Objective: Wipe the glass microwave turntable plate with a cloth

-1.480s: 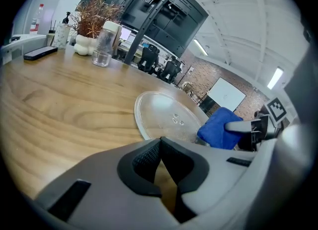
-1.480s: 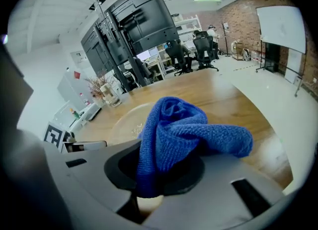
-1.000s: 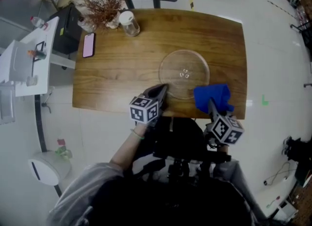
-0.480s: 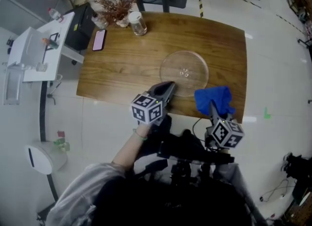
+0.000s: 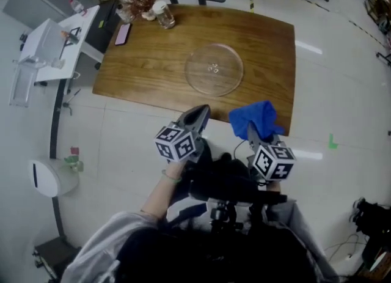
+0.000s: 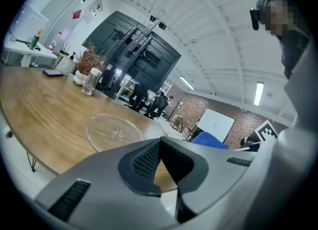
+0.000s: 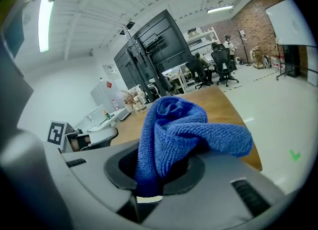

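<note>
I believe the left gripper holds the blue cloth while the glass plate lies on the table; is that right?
No: the right gripper holds the blue cloth, as the right gripper view shows; the glass plate lies on the table.

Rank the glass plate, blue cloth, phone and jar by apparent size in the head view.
Largest: glass plate.
Then blue cloth, flattered by nearness to camera.
Smallest: phone and jar, too alike to rank.

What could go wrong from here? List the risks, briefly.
The glass plate lies loose on the wooden table, and the left gripper is shut and away from it, so wiping may slide the plate. The blue cloth is bunched in the right gripper, so it could pull out under pressure.
</note>
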`<state>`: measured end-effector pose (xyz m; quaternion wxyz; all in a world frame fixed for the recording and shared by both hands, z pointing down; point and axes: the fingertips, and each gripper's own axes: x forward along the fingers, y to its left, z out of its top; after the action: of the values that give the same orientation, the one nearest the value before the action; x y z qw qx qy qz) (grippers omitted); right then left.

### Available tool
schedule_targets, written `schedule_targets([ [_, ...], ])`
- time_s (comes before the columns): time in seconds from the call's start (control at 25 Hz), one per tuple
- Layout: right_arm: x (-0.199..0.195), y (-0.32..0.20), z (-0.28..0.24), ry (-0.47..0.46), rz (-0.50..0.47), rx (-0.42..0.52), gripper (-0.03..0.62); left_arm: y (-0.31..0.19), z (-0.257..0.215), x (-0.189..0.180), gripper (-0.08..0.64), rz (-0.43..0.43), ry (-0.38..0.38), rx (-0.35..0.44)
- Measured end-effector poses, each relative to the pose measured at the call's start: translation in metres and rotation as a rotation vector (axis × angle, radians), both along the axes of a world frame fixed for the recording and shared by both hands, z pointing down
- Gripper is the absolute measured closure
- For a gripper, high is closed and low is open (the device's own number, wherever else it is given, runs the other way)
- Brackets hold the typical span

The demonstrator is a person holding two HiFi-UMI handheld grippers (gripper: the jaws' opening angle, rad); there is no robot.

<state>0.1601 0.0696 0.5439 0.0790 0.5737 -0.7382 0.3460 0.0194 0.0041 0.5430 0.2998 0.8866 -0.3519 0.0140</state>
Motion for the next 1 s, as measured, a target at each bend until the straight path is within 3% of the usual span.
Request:
schedule_targets([
  [0.4, -0.056, 0.012, -0.009, -0.061, -0.043, 0.074, 0.514, 0.036, -0.008, -0.034, 0.56, -0.011, -0.023, 0.024],
  [0.68, -0.073, 0.004, -0.021, -0.078, 0.049, 0.1, 0.515, 0.043, -0.021, -0.048, 0.56, 0.067, -0.051, 0.057],
  [1.0, -0.094, 0.0, -0.013, -0.043, 0.077, 0.078, 0.515, 0.035, -0.01, -0.091, 0.56, 0.033, -0.049, 0.035],
])
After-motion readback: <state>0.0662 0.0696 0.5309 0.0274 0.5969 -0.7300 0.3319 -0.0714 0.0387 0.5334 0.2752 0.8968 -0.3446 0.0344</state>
